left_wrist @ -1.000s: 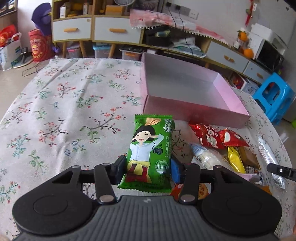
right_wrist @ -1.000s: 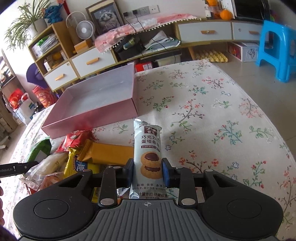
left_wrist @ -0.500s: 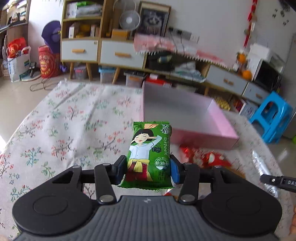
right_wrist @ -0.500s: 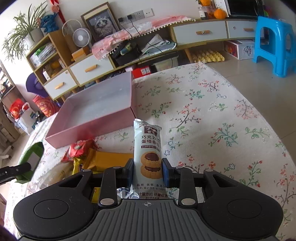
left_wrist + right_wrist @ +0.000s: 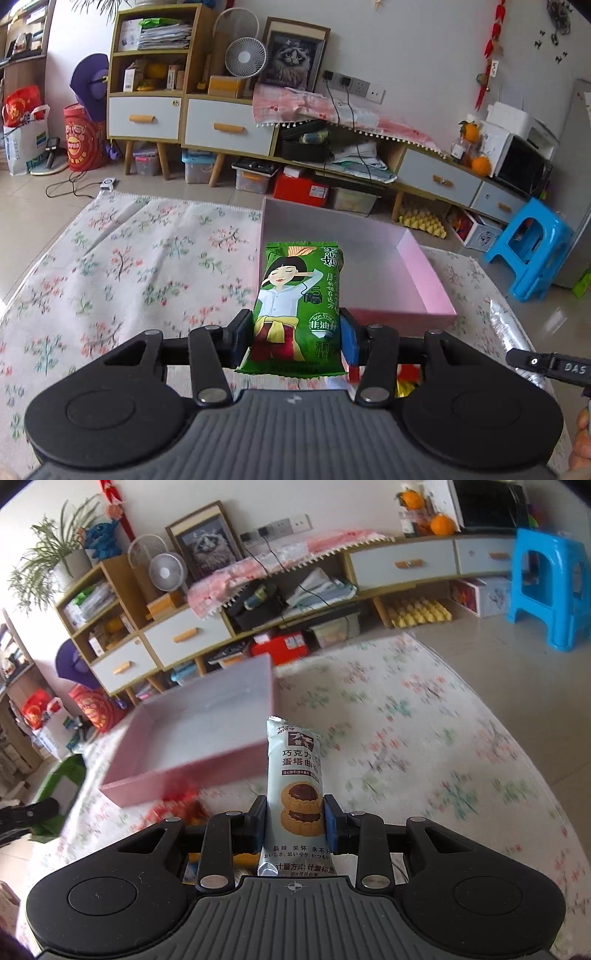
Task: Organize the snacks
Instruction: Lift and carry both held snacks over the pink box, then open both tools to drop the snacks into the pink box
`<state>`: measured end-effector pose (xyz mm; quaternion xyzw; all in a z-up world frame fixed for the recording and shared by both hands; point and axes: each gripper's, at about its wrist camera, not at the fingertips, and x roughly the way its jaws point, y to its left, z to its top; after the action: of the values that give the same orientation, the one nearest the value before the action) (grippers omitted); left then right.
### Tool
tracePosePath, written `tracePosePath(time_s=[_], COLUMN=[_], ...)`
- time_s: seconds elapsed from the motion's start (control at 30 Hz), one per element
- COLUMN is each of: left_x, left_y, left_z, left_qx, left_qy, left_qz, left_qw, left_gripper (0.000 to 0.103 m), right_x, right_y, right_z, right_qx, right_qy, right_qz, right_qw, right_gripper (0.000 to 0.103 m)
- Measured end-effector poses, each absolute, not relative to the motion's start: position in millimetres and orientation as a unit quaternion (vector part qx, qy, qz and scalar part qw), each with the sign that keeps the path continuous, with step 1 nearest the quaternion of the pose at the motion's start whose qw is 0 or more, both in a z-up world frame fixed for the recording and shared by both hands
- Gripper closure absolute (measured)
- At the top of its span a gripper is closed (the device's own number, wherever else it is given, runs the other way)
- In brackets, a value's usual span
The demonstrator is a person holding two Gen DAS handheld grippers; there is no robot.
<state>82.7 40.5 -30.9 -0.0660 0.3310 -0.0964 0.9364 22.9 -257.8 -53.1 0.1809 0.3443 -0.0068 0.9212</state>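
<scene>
You hold two snacks, one per gripper. Your left gripper (image 5: 297,334) is clamped on one green packet (image 5: 299,310); your right gripper (image 5: 294,818) is clamped on one pale cookie packet (image 5: 295,794). Both sit above the floral tablecloth (image 5: 129,277), before one empty pink box (image 5: 369,258).

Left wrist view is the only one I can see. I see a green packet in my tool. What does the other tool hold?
Observer: The right tool is shut on a pale blue biscuit packet, which stands upright between its fingers.
Operator: Does anything lie in the pink box? My packet hides part of it.
Observer: In the right wrist view the pink box shows a bare floor, though that picture is blurred.
Operator: Are snacks still on the table?
Observer: Yes, red packets lie on the cloth just in front of the box's near wall.
</scene>
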Motion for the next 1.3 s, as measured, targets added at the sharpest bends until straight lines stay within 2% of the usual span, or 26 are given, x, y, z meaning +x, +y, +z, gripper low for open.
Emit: tracePosePath(time_s=[0.23,0.57,1.0,1.07,1.17,1.27,1.3], left_x=[120,162,162,158,147,134,129], left_y=[25,1,0,3,9,16,19], left_z=[-28,-50,-51,-46,-38,-36,-37], left_qx=[-0.06,-0.022,0.014,0.011,0.003,-0.001,-0.004], left_qy=[0.324,0.36,0.366,0.364,0.354,0.354,0.358], left_qz=[-0.103,-0.089,-0.072,-0.072,-0.07,-0.057,-0.052], left_qw=[0.939,0.929,0.928,0.929,0.933,0.933,0.932], left_gripper=[0.058,0.058,0.056,0.056,0.045,0.03,0.029], right_x=[67,156,182,176,156,137,129], right_y=[-249,-247,-222,-220,-224,-230,-232], right_z=[-33,-44,-61,-57,-47,-40,-39], right_qx=[0.154,0.192,0.154,0.144,0.144,0.154,0.158], right_qy=[0.33,0.384,0.403,0.398,0.376,0.367,0.365], right_qz=[0.008,0.041,-0.003,0.001,0.006,0.01,0.011], right_qw=[0.931,0.902,0.902,0.906,0.915,0.918,0.917], right_gripper=[0.073,0.073,0.069,0.054,0.038,0.032,0.03])
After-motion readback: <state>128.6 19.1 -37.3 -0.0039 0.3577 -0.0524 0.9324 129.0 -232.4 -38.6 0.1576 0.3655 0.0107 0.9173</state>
